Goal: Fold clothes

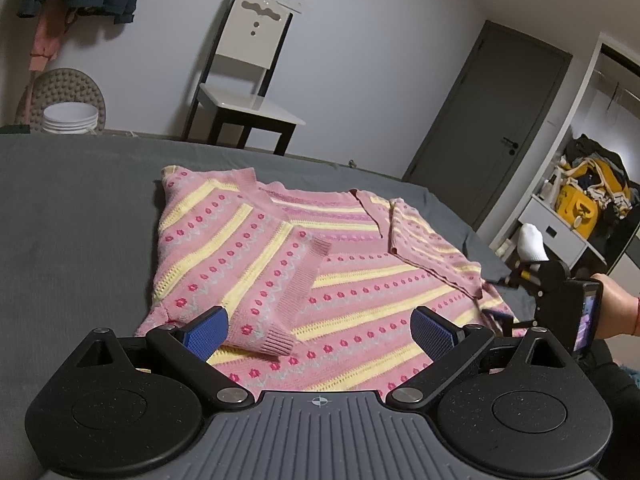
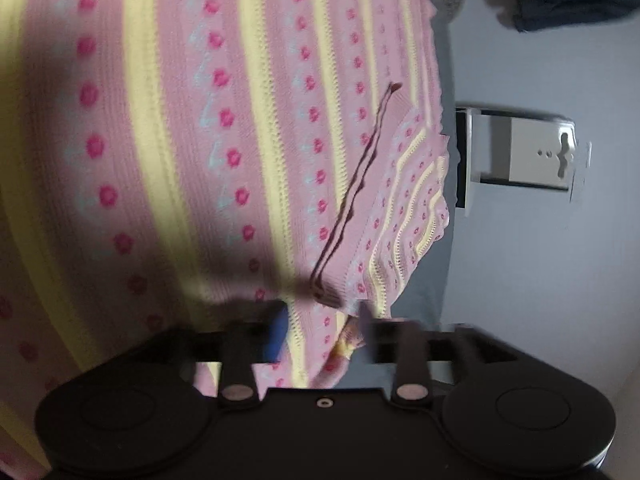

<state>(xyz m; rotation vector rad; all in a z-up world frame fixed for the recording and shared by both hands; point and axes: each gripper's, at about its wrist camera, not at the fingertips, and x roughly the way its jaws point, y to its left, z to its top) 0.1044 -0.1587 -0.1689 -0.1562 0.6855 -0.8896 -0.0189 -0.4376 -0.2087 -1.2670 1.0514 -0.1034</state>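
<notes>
A pink sweater [image 1: 352, 280] with yellow stripes and pink flowers lies flat on a grey bed [image 1: 80, 220]. Its left sleeve is folded across the chest, with the cuff [image 1: 276, 340] near me. My left gripper [image 1: 320, 332] is open just above the near hem, with that cuff between its blue pads [image 1: 208, 332]. My right gripper [image 1: 494, 298], held by a hand [image 1: 616, 308], sits at the sweater's right edge by the folded right sleeve [image 1: 424, 244]. In the blurred, rolled right wrist view, the right gripper [image 2: 322, 334] is shut on bunched fabric of the sweater [image 2: 200, 140].
A white chair [image 1: 248, 80] stands against the wall behind the bed; the right wrist view also catches this chair [image 2: 520, 152]. Stacked white buckets [image 1: 70, 118] sit far left. A grey door [image 1: 480, 120] and a cluttered shelf [image 1: 580, 200] are at the right.
</notes>
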